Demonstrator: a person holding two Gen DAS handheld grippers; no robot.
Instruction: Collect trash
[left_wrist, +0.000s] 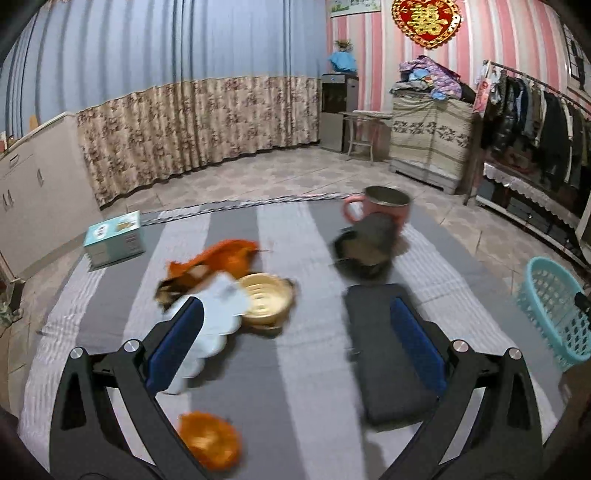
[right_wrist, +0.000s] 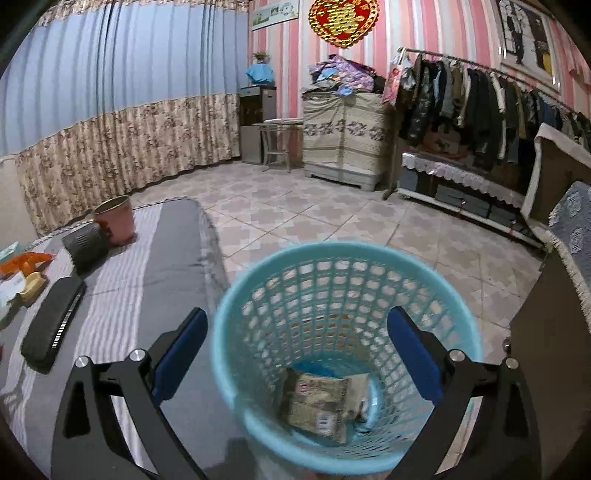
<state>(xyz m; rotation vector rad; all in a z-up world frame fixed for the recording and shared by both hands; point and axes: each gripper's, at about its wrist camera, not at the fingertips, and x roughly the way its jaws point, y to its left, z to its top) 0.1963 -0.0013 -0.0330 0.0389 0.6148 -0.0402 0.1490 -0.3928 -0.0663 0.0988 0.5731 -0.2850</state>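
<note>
Claws both gape empty: right claw (right_wrist: 297, 354) over a lattice-walled turquoise plastic basket (right_wrist: 236, 325) holding a printed carton (right_wrist: 325, 402); left claw (left_wrist: 295, 332) above crumpled orange wrappers (left_wrist: 218, 258) on the striped woven mat (left_wrist: 295, 369).

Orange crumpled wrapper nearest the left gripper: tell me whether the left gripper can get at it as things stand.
Probably yes. The orange crumpled wrapper lies bare on the striped grey mat, just below the open left gripper, with nothing over it; the gripper would need to pull back slightly.
</note>
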